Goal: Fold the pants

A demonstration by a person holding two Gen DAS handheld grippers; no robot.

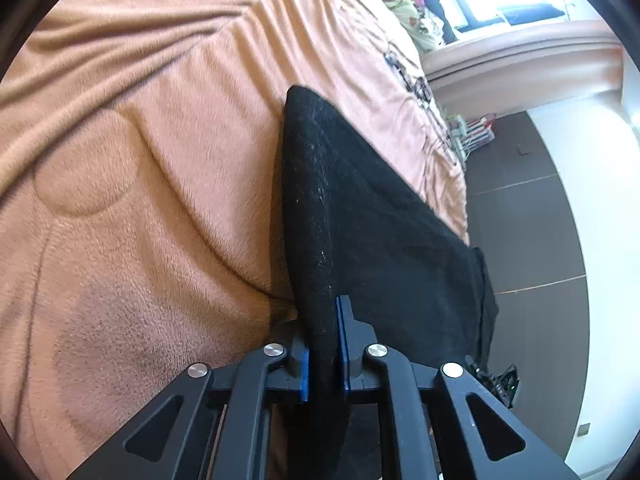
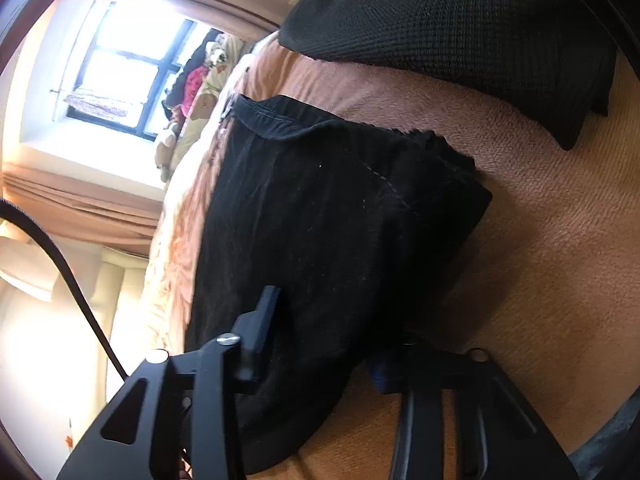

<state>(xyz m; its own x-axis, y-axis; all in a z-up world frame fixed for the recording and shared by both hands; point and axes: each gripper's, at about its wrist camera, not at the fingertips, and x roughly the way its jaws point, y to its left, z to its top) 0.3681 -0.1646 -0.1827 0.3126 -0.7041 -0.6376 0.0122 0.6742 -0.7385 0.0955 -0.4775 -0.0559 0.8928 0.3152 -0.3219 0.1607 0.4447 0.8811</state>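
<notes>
Two grippers worked the black pants (image 1: 360, 216), which lay along the edge of a bed under a peach blanket (image 1: 140, 140). Left gripper (image 1: 323, 344): fingers pinched a raised fold of cloth. Right gripper (image 2: 320, 336): fingers straddled a thick bunch of fabric, contact unclear. Good practice would be to carry both corners together, level and taut, before laying the fold down.
</notes>
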